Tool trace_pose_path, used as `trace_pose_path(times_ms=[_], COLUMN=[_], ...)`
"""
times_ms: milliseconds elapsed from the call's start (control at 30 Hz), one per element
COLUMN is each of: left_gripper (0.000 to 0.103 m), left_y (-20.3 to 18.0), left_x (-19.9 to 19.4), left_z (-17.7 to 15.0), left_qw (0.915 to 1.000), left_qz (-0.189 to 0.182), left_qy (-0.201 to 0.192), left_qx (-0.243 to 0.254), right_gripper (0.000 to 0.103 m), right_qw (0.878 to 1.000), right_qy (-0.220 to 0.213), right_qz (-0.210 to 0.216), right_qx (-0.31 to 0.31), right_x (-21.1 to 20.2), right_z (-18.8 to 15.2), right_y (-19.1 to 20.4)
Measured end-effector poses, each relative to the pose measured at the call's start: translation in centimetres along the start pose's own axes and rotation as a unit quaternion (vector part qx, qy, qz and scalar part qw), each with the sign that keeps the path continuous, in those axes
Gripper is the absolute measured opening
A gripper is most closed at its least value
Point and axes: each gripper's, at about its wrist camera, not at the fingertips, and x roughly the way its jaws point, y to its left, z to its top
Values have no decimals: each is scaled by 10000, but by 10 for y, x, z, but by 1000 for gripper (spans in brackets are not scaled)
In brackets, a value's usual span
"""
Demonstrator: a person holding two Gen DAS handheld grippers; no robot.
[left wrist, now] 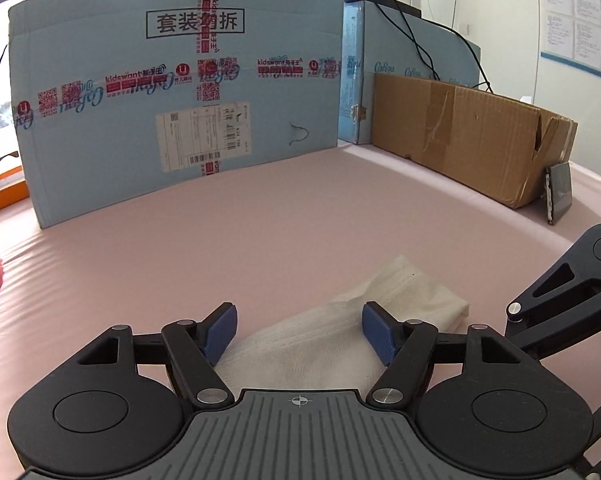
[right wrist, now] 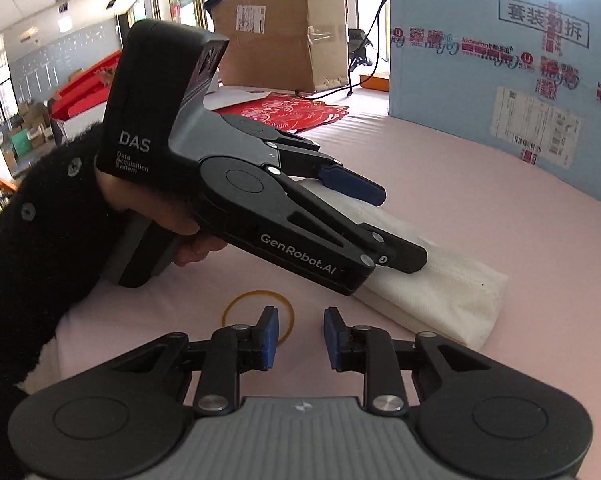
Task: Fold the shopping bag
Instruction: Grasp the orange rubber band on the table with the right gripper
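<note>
A: Where's the shopping bag (right wrist: 432, 280)?

B: We see it folded into a thick white rectangle, flat on the pink worktop (left wrist: 300, 216). Fabric looks soft and crinkled, with a fine woven texture.

A: Left claw (left wrist: 298, 330)?

B: Spread. Its blue ribbed pads sit either side of the bag's near end, fabric between them, not pinched. From the right wrist view we see one black finger lying on top of the fold and the other blue pad clear above it.

A: Right claw (right wrist: 300, 338)?

B: Pads narrowly parted, nothing between them. It hangs over bare worktop just short of the bag. A thin yellow rubber band (right wrist: 258, 314), round loop, lies flat under its left pad.

A: Hand on the left tool?

B: A hand (right wrist: 180, 216) in a fuzzy black sleeve grips the handle.

A: Surroundings?

B: Pale blue cardboard carton (left wrist: 172, 92) with red printed tape and a shipping label stands behind, brown corrugated box (left wrist: 460, 136), creased and torn, beside it. Red patterned sheet (right wrist: 292, 112) at the worktop's far side.
</note>
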Motion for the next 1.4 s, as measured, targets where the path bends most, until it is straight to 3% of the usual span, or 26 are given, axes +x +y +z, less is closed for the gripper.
trace_pose_path(times_ms=[33, 100, 200, 367, 533, 733, 833, 1000, 1267, 1400], left_gripper=[70, 70, 70, 72, 77, 78, 79, 79, 83, 83], left_y=[0, -1, -2, -1, -3, -1, 0, 0, 0, -2], left_x=[0, 0, -1, 1, 1, 2, 2, -1, -4, -5], left_z=[0, 0, 0, 1, 1, 1, 2, 1, 1, 3], left_qw=[10000, 10000, 10000, 10000, 9999, 9999, 9999, 9999, 9998, 9997], left_qz=[4, 11, 22, 38, 133, 120, 116, 95, 25, 34], left_qy=[-4, -13, -27, -22, -17, -5, -7, -88, -194, -217], left_qx=[7, 22, 44, 44, 77, 40, 28, 36, 59, 109], right_gripper=[21, 6, 1, 0, 0, 1, 1, 7, 30, 28], right_qw=[9999, 9988, 9983, 9990, 9905, 9909, 9907, 9889, 9873, 9873], right_qy=[17, 29, 41, -166, -335, -233, 185, 872, 1197, 1309], right_qz=[-74, -156, -92, 211, 256, -293, -717, -932, -808, -626], right_qx=[-124, -471, -578, 354, 1308, 1290, 1139, 763, 656, 645], right_x=[0, -2, -6, -24, -51, -77, -71, -39, -33, -34], right_z=[-1, -5, -7, -19, -22, -15, -13, -9, -4, -5], right_y=[4, 16, 21, -4, -50, -80, -91, -103, -113, -115])
